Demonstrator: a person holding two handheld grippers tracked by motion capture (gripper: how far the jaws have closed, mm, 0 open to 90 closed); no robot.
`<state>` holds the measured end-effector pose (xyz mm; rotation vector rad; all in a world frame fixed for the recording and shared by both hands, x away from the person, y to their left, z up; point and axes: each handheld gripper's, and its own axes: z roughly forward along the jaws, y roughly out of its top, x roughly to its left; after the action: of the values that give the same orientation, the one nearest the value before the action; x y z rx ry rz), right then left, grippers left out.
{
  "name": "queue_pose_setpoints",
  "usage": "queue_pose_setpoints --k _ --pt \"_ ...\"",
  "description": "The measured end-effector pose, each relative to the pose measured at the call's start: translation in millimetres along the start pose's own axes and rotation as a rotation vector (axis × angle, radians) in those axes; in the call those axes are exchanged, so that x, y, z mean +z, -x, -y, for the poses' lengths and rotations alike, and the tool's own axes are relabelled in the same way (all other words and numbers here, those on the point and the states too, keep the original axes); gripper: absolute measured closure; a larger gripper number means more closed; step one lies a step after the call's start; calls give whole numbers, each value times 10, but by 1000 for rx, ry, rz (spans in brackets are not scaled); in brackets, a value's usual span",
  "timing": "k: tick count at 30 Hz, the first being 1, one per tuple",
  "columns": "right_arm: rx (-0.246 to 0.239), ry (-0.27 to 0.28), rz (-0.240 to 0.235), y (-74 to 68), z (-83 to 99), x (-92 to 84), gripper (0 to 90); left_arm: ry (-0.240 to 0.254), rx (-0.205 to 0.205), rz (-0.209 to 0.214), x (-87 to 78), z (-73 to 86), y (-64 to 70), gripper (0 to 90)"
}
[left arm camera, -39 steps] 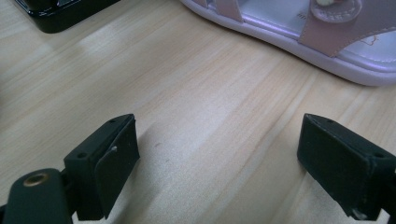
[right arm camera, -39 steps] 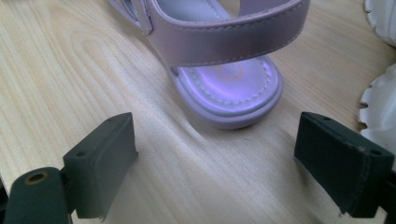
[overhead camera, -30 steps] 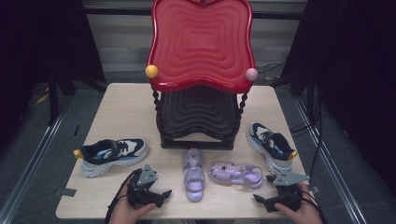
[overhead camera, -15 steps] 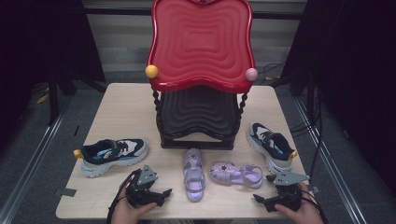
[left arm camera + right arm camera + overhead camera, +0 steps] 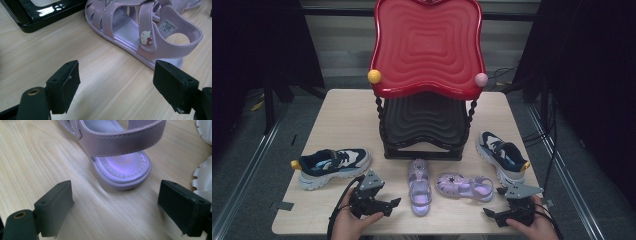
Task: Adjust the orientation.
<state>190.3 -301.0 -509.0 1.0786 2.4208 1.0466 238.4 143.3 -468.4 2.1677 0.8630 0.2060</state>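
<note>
Left sandal: lilac, low in the middle of the high view, on the table; its long axis runs up and down the frame, toe toward the black rack base, heel toward you.
Right sandal: just right of the first, lying crosswise; its long axis runs left to right, heel end at the right.
Your left gripper: lower left of centre in the high view, your hand wrapped round it from below, pointing right at the left sandal's heel. Its jaws have just been closing a little yet stand wide apart, with only bare table between them.
Your right gripper: lower right, pointing left, below the crosswise sandal. Jaws wide apart, nothing between them.
Left gripper view: shows the left sandal's heel strap, a small cat badge and a size label, too small from above.
Right gripper view: shows the right sandal's rounded sole end and strap just ahead of the jaws.
Sneakers: one at left, one at right, visible from above.
</note>
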Motion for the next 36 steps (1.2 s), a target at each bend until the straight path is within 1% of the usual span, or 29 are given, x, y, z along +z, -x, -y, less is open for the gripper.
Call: queue_pose_setpoints --k 4,6,8,9,10,11,14,15,18,20,22,26,27,28,31,32,33,35,36 --pt "-1 0 0 1 -1 0 118 4 -3 8 11 -45 23 212" --pt "-1 0 -1 2 -1 1 118 11 -9 13 13 -107 48 213" --pt "-1 0 -1 2 -1 1 118 17 -10 15 18 -129 53 214" --pt "0 0 -1 2 -1 1 118 13 -12 20 23 -149 60 216" --pt "0 0 -1 2 -1 1 118 14 -4 14 36 -186 69 217" --pt "0 0 -1 2 -1 1 118 14 -4 14 36 -186 69 217" --pt "-1 0 -1 3 -1 1 118 12 -15 19 59 -231 90 221" --pt "-1 0 -1 3 -1 1 118 4 -7 23 76 -257 99 221" --pt "-1 0 -1 3 -1 1 118 5 -13 27 103 -275 122 221" --pt "-1 -1 -1 2 -1 1 118 -3 -10 28 124 -293 133 222" --pt "-1 0 -1 3 -1 1 118 0 -18 34 147 -310 146 224" --pt "-1 -1 -2 3 -1 1 118 0 -17 33 194 -343 184 248" --pt "0 -1 -2 3 -1 1 118 -5 -15 28 205 -348 191 261" --pt "0 -1 -2 3 -1 1 118 -7 -9 9 232 -358 202 270" --pt "0 -1 -2 3 -1 1 118 -6 -11 7 253 -363 208 304" --pt "0 0 -3 3 -1 1 118 -5 -19 0 263 -365 215 311" --pt "0 0 -3 3 -1 1 118 -5 -4 -8 279 -370 220 325" --pt "-1 0 -3 4 -1 1 118 -4 -3 -10 288 -368 222 335" --pt "-1 0 -3 4 -1 1 118 -2 -13 -8 297 -365 230 358"
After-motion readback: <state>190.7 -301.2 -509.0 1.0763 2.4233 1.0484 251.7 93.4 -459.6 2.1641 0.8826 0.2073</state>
